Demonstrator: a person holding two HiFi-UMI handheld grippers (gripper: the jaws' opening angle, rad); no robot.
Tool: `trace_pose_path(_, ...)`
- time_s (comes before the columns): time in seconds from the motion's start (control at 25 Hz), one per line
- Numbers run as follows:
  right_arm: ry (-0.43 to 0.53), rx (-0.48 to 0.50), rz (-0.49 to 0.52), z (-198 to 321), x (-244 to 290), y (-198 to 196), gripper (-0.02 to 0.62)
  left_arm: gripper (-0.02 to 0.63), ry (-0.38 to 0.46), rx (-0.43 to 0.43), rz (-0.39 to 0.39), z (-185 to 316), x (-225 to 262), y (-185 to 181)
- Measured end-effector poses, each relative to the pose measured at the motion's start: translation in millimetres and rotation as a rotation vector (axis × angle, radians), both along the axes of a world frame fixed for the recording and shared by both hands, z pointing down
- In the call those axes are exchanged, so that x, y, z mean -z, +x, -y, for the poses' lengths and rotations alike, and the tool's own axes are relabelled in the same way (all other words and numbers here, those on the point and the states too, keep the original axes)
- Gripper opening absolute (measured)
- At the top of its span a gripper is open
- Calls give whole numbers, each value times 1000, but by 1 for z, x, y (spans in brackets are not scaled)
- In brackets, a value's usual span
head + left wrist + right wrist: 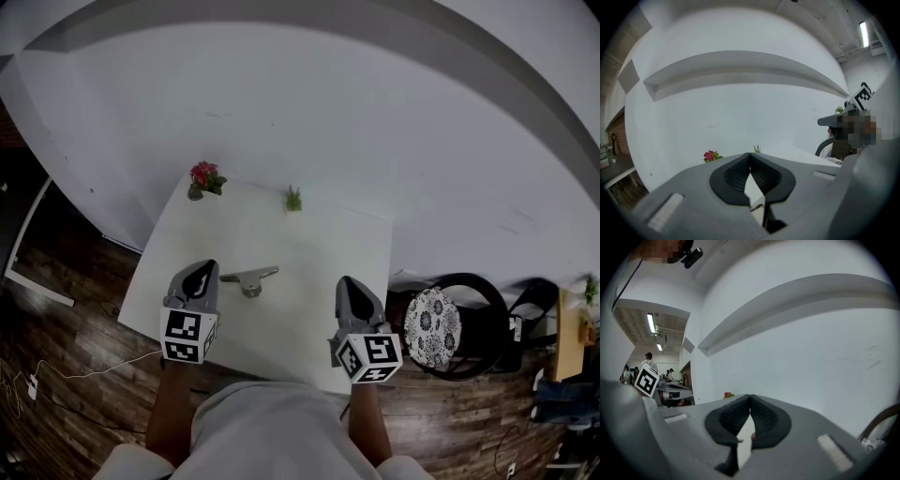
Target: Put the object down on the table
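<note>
A small grey metal tool (249, 279) with a handle pointing right lies flat on the white table (319, 246), near its front left. My left gripper (200, 278) hovers just left of the tool, apart from it, shut with nothing between its pads. My right gripper (350, 288) is over the table's front right, also shut and empty. In the left gripper view the black pads (761, 176) meet at their tips, and the pads (764, 418) do the same in the right gripper view. The tool itself does not show clearly in either gripper view.
A pot of red flowers (203, 178) stands at the table's far left corner and a small green plant (293, 198) at the far edge. A black chair with a patterned cushion (431, 326) is right of the table. A white wall lies behind; wood floor is around.
</note>
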State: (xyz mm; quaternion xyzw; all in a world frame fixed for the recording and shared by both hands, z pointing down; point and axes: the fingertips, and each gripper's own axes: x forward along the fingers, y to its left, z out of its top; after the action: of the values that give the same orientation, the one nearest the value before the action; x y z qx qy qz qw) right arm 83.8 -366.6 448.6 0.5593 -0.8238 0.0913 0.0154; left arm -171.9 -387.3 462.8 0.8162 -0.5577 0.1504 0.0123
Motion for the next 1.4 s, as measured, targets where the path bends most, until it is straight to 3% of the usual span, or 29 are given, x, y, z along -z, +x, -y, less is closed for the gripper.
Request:
trace_pose_path(0.6,14,-21,-9,0,4,13,3,9,102,39,-57,-9,43,-20)
trace_pose_path(1.4,46,-44,-45,-2,12,34,3,8,152,45,-62,-11,59,-29)
